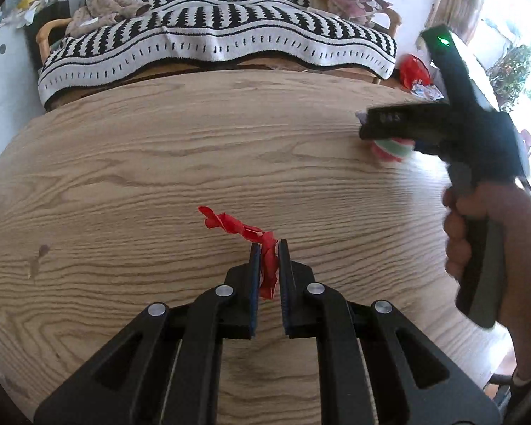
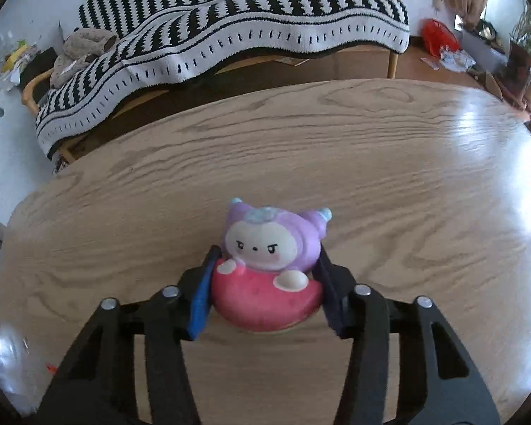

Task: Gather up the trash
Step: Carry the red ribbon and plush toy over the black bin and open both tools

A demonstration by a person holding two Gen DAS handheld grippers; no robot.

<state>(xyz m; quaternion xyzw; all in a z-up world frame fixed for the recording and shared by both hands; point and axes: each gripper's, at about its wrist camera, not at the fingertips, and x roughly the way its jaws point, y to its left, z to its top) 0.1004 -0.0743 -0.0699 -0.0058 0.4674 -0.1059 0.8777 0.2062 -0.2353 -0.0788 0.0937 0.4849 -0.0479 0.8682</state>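
Observation:
My left gripper (image 1: 268,246) is shut on one end of a twisted red wrapper (image 1: 244,228), whose other end trails forward and left over the wooden table (image 1: 159,163). My right gripper (image 2: 267,253) is shut on a squishy toy (image 2: 269,265), a purple and white cartoon figure on a pink base, held just above or on the table (image 2: 407,177). In the left wrist view the right gripper (image 1: 386,131) shows at the right, blurred, with the toy's red and green base (image 1: 389,150) under it.
A bench with a black-and-white striped blanket (image 1: 212,35) stands behind the table's far edge. A brown plush (image 1: 106,10) lies on its left end. A red bag and scraps (image 2: 440,44) lie on the floor at the far right. A small red scrap (image 2: 50,367) shows at the lower left.

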